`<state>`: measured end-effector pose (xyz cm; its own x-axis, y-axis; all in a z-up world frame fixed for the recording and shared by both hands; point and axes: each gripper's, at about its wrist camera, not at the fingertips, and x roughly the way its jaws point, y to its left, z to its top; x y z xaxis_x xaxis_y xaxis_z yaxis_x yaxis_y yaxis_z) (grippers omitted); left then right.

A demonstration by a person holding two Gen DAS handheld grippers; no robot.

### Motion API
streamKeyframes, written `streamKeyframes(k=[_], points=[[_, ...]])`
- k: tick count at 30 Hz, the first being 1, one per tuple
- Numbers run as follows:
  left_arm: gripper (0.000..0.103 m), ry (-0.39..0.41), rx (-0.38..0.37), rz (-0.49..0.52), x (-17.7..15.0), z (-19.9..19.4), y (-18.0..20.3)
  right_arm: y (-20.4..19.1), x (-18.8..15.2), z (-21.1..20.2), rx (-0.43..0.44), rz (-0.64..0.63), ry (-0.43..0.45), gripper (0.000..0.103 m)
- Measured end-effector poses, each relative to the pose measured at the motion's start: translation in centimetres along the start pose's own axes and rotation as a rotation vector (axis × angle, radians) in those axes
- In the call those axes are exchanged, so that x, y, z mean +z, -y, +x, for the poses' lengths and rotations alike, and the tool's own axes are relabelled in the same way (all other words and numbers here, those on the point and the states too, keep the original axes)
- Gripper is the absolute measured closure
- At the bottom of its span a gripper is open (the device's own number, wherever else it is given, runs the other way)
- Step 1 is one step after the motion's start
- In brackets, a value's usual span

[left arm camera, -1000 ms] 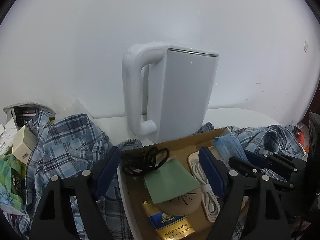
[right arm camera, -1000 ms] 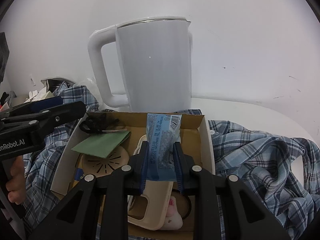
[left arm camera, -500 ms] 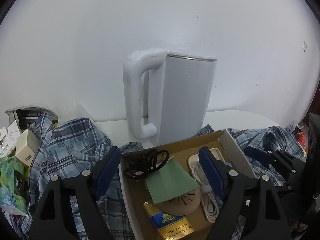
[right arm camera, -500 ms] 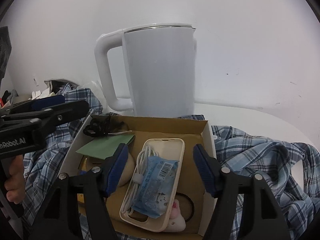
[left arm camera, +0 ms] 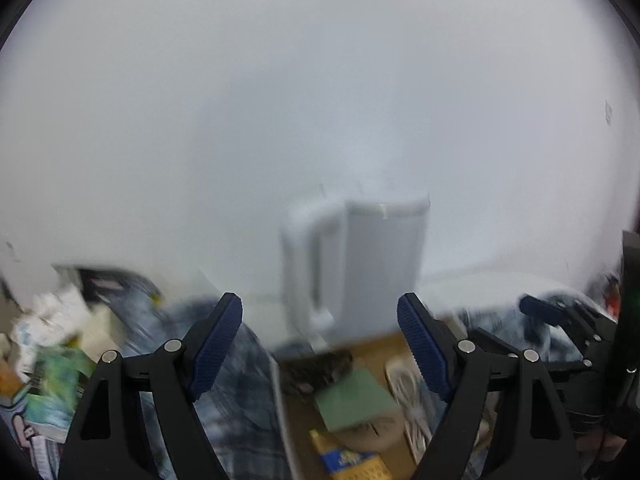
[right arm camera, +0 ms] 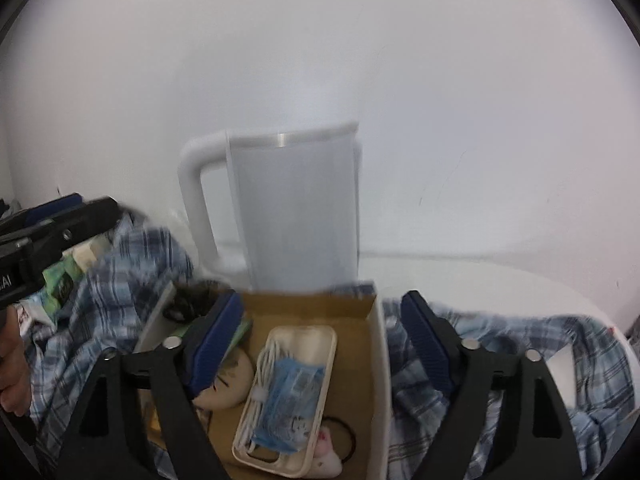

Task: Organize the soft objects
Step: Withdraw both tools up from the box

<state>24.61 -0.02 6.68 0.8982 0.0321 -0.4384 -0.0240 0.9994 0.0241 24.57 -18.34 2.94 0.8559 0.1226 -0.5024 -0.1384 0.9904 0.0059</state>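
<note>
Where blue packet [right arm camera: 287, 408] lies, lengthwise in case [right arm camera: 298, 340]

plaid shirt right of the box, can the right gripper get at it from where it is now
Probably yes. The right gripper is open and empty above the cardboard box, and the plaid shirt lies uncovered just beside its right finger, with nothing lying on top of it.

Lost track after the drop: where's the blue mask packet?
Right wrist view: blue mask packet lies in the cream phone case inside the cardboard box, below the white kettle.
</note>
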Motion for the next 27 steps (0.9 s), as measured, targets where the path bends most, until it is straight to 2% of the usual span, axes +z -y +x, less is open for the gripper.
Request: streamKeyframes(k=[5,7,8,11,14,20,24,27], points=[[0.021,0.143,0.005,-0.038,1.6,-5.2,-0.7,0.1,2.3,-4.8,-0.006,-0.003,0.137,0.012],[0.016,0.195,0.014,-0.030,2.1,-7.3,-0.9,-0.1,3.0,-7.1,-0.012,-0.009,0.189,0.008],[0.013,0.229,0.013,-0.026,2.2,-8.7,-0.9,-0.1,3.2,-8.2,-0.016,-0.011,0.214,0.002],[0.000,0.306,-0.008,-0.026,2.3,-11.9,-0.9,-0.5,3.7,-11.7,-0.027,-0.016,0.290,0.000],[0.000,0.368,-0.012,-0.032,1.9,-14.9,-0.9,-0.7,3.9,-14.9,-0.025,-0.012,0.349,0.000],[0.000,0.418,-0.001,0.009,0.6,-19.4,-0.2,-2.0,3.0,-20.3,-0.018,-0.040,0.428,0.000],[0.000,0.450,-0.017,0.003,-1.9,-22.4,0.0,-2.8,0.9,-23.1,-0.036,-0.050,0.484,0.000],[0.000,0.466,-0.019,-0.020,-4.3,-23.6,0.2,-3.1,-1.3,-24.3,-0.029,-0.031,0.495,0.000]])
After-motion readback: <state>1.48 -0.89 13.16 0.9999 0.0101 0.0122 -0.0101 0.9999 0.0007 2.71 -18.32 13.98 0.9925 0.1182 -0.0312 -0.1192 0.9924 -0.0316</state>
